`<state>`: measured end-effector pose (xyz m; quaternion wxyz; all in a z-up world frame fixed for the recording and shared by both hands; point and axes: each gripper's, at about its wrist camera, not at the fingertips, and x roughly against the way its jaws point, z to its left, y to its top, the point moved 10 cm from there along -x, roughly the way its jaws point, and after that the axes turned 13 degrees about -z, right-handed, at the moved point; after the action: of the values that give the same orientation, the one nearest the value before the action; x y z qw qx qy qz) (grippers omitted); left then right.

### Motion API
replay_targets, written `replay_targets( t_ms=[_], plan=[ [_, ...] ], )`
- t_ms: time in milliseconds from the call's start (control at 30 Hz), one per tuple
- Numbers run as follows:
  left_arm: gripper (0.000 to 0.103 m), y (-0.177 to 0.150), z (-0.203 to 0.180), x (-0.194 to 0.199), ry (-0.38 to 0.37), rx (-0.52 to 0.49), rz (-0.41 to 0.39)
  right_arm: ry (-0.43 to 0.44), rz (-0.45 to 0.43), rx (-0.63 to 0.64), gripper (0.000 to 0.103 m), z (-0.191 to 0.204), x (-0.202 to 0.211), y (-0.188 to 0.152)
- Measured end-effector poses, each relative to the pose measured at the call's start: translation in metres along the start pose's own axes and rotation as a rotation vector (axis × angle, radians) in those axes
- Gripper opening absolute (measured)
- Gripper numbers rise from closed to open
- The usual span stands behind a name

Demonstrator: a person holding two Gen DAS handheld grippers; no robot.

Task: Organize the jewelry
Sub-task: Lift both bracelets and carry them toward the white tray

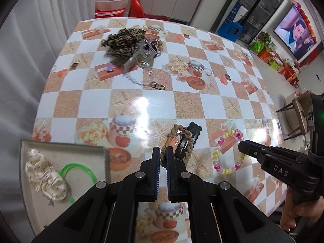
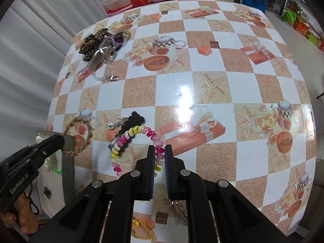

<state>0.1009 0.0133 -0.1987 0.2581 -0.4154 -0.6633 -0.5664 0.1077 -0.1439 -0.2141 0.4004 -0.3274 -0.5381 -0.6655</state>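
We see the bench (image 1: 129, 105) draped in a glossy checkered cloth of white and sandy squares printed with teapots, roses, starfish and gift boxes; a bright glare of overhead light sits near its centre. Left of the bench hangs a pale pleated curtain (image 1: 24, 46). Beyond its far edge stand a red plastic chair (image 1: 136, 6) and a pinkish basin (image 1: 112, 1) on red tubs. Right of the bench, a wall television (image 1: 297, 34) is playing, with colourful gift boxes (image 1: 271, 57) stacked below it, a blue crate (image 1: 230, 28) and glass-fronted cabinets (image 1: 261, 6) behind.
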Motion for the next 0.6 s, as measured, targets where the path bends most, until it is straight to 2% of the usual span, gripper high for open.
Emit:
replay_targets(
  t_ms=[300,600],
  plan=[
    [0.011,-0.014,0.034,0.044,0.045,0.076,-0.031,0.057,0.007,0.056,0.009,0.046,0.013,-0.001],
    [0.011,-0.063,0.098,0.091,0.150,0.204,-0.025,0.170,0.052,0.181,0.009,0.131,0.013,-0.023]
  ],
)
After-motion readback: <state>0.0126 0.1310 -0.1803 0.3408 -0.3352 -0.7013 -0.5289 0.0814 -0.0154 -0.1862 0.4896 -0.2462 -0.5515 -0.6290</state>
